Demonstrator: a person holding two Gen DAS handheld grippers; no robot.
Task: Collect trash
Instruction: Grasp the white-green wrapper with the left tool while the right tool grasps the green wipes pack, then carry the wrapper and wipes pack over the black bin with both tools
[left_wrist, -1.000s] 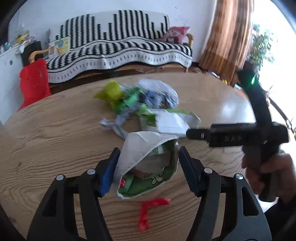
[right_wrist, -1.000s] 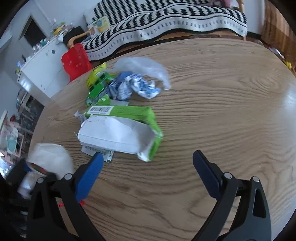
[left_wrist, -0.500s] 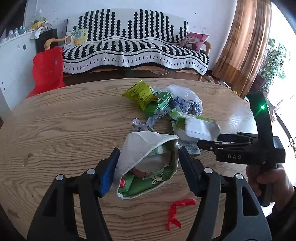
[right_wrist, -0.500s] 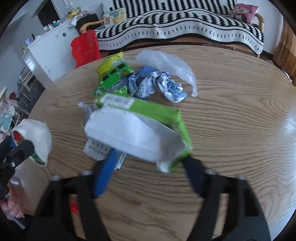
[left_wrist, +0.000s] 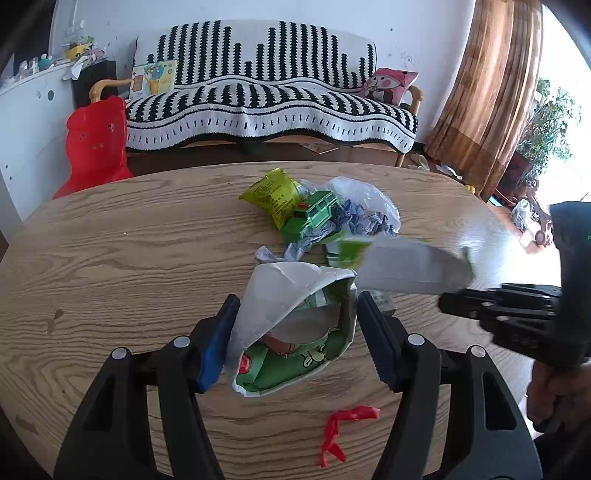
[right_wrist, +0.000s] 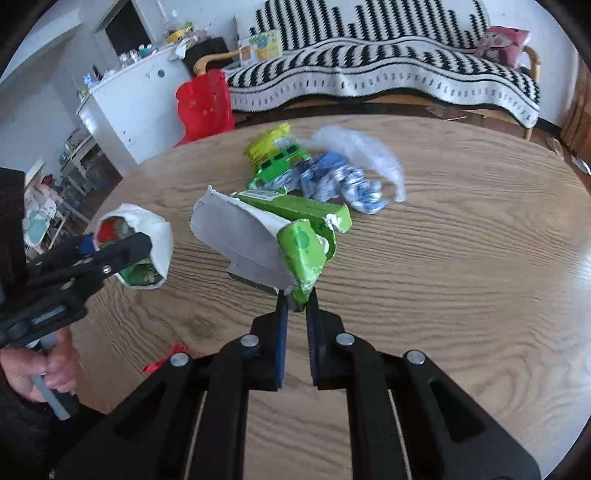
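My right gripper (right_wrist: 295, 301) has just been closing and now pinches one flattened green-and-white carton (right_wrist: 273, 240) by its torn end, clear of the table (right_wrist: 461, 277). My left gripper (left_wrist: 295, 325) clamps one open bag (left_wrist: 291, 332) stuffed with wrappers. Mid-table lie one yellow packet (left_wrist: 271, 192), one green toy car (left_wrist: 314, 216), one crumpled blue wrapper (right_wrist: 343, 182), one clear plastic piece (right_wrist: 354, 147). One red scrap (left_wrist: 338, 430) lies near the front edge.

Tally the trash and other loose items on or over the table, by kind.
Green-and-white cartons: 2, one in the left gripper, one in the right gripper
Yellow-green snack bag: 1
Green toy car: 1
Clear plastic bag: 1
Blue-white crumpled wrapper: 1
Red scrap: 1
Total: 7
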